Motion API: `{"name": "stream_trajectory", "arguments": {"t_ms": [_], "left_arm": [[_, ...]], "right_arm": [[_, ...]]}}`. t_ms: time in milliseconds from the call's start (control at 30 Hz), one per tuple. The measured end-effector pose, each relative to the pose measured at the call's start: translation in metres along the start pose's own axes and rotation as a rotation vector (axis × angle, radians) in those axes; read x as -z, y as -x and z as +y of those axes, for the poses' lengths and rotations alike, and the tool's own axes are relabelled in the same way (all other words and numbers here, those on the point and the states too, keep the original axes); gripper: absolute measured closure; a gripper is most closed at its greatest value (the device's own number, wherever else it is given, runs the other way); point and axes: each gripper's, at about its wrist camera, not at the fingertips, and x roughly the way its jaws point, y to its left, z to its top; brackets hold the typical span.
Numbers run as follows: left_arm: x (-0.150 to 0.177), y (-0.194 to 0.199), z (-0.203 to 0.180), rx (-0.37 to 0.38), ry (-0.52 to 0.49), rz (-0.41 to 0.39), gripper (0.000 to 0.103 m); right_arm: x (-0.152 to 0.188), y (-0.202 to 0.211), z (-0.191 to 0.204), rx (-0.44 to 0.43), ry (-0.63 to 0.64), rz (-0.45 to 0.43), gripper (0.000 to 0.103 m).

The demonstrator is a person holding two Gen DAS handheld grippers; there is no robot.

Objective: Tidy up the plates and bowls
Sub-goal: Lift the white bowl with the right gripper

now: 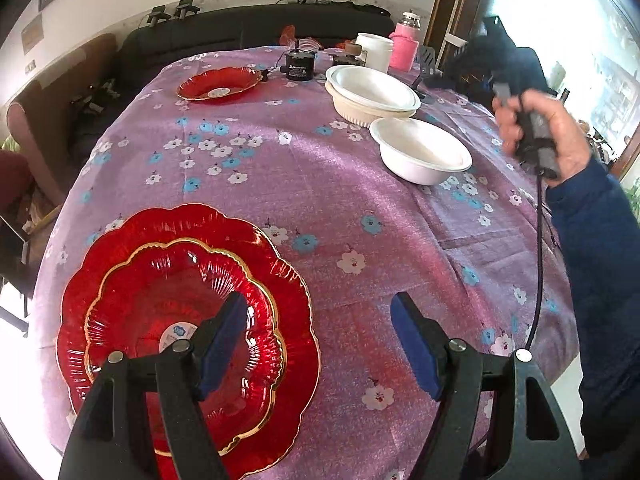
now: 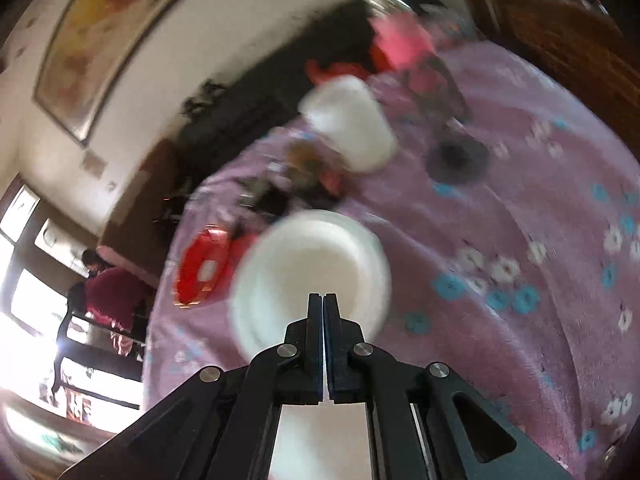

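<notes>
Left gripper [image 1: 316,340] is held spread & empty above the near red plates [image 1: 188,320]; right gripper [image 2: 323,300] is pressed together, w/ nothing seen between its tips. White bowl [image 1: 420,152] sits far right, just beside the stacked bowls [image 1: 372,94]; its rim should be pinched squarely, then lifted level onto the stack.

- The left wrist view looks from above the near edge of the desk [image 1: 320,184], tilted down and facing its far edge, with the left tongs [image 1: 320,336] in the foreground.
- The right wrist view sits close over the desk's right side, rolled sideways and blurred, looking along the right tongs [image 2: 323,300].
- Both views share the stacked white bowls [image 1: 372,94] [image 2: 312,276], the far red plate [image 1: 219,84] [image 2: 202,266] and the white tub [image 1: 375,51] [image 2: 352,124].
</notes>
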Motion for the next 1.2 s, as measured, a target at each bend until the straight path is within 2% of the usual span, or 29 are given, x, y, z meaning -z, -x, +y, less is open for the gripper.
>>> {"name": "stream_trajectory", "arguments": {"t_ms": [133,400,533,667,1067,1100,1167,1200], "left_arm": [[0.0,-0.002,-0.004,0.005,-0.009,0.005,0.029],[0.0,-0.007,-0.003,0.001,-0.004,0.018,0.029],[0.0,-0.007,-0.001,0.006,0.0,0.017,0.029],[0.0,-0.008,0.0,0.006,0.001,0.017,0.029],[0.001,-0.008,0.0,0.009,0.002,0.019,0.029],[0.001,-0.008,0.0,0.01,0.003,0.021,0.029],[0.002,-0.009,-0.001,0.011,0.002,0.024,0.029],[0.002,-0.01,-0.002,0.011,0.001,0.025,0.029]], "right_arm": [[0.0,-0.016,-0.024,-0.06,-0.076,0.039,0.1],[0.0,-0.035,-0.031,-0.125,-0.131,0.085,0.1],[-0.001,-0.028,-0.028,-0.148,-0.14,0.079,0.1],[-0.003,-0.016,-0.025,-0.109,-0.115,0.036,0.1],[-0.005,-0.029,-0.038,-0.064,-0.137,0.061,0.1],[-0.004,-0.029,-0.039,-0.064,-0.139,0.063,0.098],[-0.004,-0.029,-0.04,-0.057,-0.14,0.056,0.085],[-0.004,-0.027,-0.04,-0.063,-0.142,0.049,0.069]]}}
